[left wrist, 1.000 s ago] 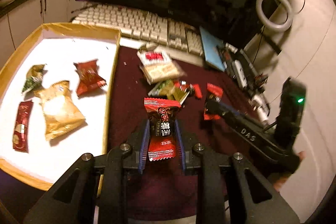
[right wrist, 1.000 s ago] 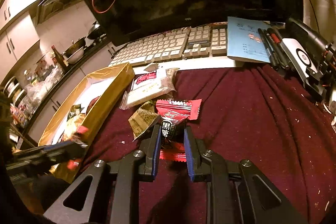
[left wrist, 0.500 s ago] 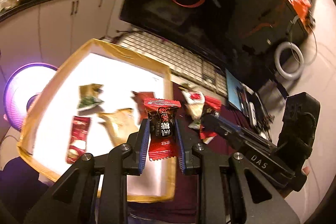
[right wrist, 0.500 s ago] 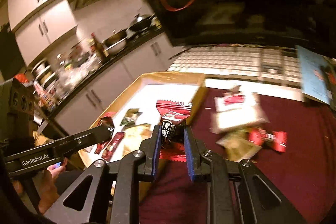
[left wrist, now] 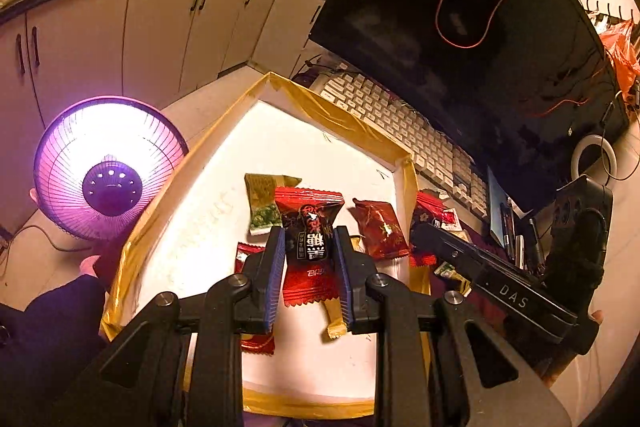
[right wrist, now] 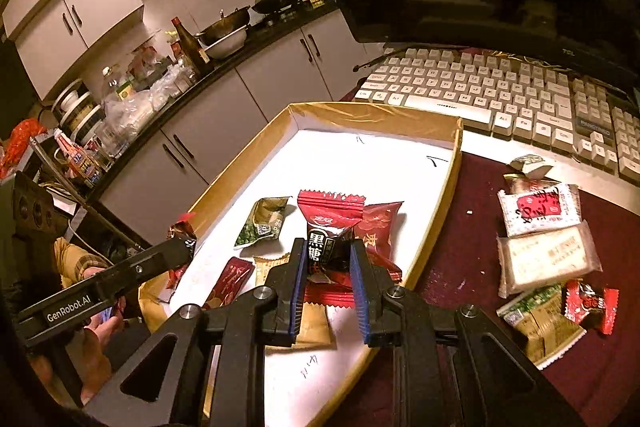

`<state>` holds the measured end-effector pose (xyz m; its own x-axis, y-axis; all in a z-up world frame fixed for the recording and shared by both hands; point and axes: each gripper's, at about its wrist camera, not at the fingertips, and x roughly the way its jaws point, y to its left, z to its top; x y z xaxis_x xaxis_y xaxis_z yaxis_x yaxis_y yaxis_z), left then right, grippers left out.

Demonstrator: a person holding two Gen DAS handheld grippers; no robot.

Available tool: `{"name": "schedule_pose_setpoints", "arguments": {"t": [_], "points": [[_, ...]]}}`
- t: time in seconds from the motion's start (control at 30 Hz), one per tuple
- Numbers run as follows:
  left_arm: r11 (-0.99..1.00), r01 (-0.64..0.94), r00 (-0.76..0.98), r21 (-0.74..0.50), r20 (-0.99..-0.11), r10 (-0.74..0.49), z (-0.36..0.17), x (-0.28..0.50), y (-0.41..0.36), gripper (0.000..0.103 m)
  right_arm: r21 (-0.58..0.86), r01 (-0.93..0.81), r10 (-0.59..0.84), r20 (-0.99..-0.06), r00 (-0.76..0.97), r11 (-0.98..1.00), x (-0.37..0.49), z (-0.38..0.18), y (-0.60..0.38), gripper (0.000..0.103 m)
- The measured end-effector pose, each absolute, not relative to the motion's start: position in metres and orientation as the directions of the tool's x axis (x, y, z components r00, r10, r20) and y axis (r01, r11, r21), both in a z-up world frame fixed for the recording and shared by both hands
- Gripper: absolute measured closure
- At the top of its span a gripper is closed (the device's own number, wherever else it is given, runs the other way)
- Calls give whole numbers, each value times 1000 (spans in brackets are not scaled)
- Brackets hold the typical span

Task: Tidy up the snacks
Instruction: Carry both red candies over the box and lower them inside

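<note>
My left gripper point(left wrist: 309, 233) is shut on a red and black candy packet point(left wrist: 310, 211) and hangs over the white, gold-rimmed tray point(left wrist: 332, 115). My right gripper point(right wrist: 328, 247) is shut on a like red and black candy packet point(right wrist: 324, 223) above the same tray point(right wrist: 376, 115). On the tray floor lie a green packet point(right wrist: 262, 223), a dark red packet point(right wrist: 380, 223), a red stick packet point(right wrist: 230, 283) and a yellow packet point(right wrist: 316, 327), partly hidden by the fingers. Each gripper shows at the edge of the other's view, the right one point(left wrist: 416, 231) and the left one point(right wrist: 186, 243).
Loose snacks lie on the maroon cloth point(right wrist: 460, 267) right of the tray: two white packets point(right wrist: 540, 211), a green one point(right wrist: 536, 311), a red candy point(right wrist: 592, 303). A keyboard point(right wrist: 480, 91) and dark monitor point(left wrist: 460, 27) stand behind. A glowing heater point(left wrist: 108, 167) sits left on the floor.
Both grippers have swung left from the maroon cloth to above the tray, each still shut on its candy packet.
</note>
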<state>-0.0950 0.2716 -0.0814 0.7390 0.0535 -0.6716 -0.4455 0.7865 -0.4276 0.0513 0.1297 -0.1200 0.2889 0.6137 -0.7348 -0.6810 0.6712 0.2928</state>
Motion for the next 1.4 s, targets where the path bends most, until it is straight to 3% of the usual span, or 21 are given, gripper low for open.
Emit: {"name": "schedule_pose_setpoints", "arguments": {"t": [0.43, 0.8, 1.4], "points": [[837, -446, 675, -317, -733, 82, -76, -22, 308, 82, 231, -710, 560, -784, 270, 666, 81, -110, 185, 82], [845, -464, 585, -265, -808, 68, -102, 32, 328, 82, 206, -662, 448, -867, 217, 720, 132, -140, 229, 82], [860, -463, 496, -215, -867, 50, -136, 56, 322, 81, 135, -657, 385, -888, 253, 742, 145, -161, 231, 82]]}}
